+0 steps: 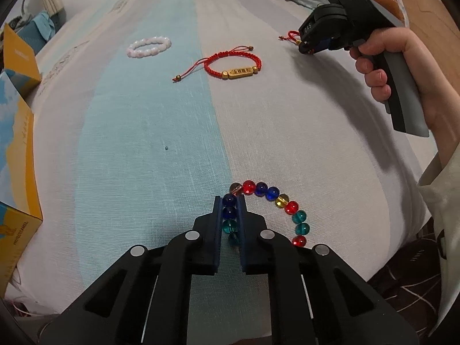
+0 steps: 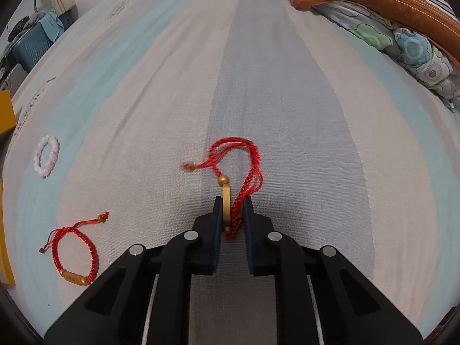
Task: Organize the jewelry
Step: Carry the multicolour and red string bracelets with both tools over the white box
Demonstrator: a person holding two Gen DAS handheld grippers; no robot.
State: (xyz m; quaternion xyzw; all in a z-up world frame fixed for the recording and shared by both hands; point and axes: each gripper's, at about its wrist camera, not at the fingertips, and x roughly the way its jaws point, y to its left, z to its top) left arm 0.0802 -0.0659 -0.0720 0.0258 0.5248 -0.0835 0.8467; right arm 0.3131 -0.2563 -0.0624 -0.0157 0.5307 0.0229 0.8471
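Note:
My left gripper (image 1: pixel 230 201) is shut on a bracelet of coloured glass beads (image 1: pixel 287 205); several blue and teal beads are pinched between the pads, and the rest curves to the right on the striped bedsheet (image 1: pixel 149 132). My right gripper (image 2: pixel 232 202) is shut on a red braided cord bracelet with a gold charm (image 2: pixel 244 169), whose cord loops out ahead of the tips. From the left wrist view the right gripper (image 1: pixel 304 49) shows at the upper right, held by a hand. A second red cord bracelet with a gold bar (image 1: pixel 234 64) (image 2: pixel 73 254) and a pale pink bead bracelet (image 1: pixel 149 46) (image 2: pixel 46 155) lie loose on the sheet.
Yellow and blue cardboard boxes (image 1: pixel 17 132) stand along the left edge of the bed. A folded floral quilt under an orange-brown bag (image 2: pixel 382 8) lies at the far right. A blue case (image 2: pixel 31 43) sits beyond the bed at the far left.

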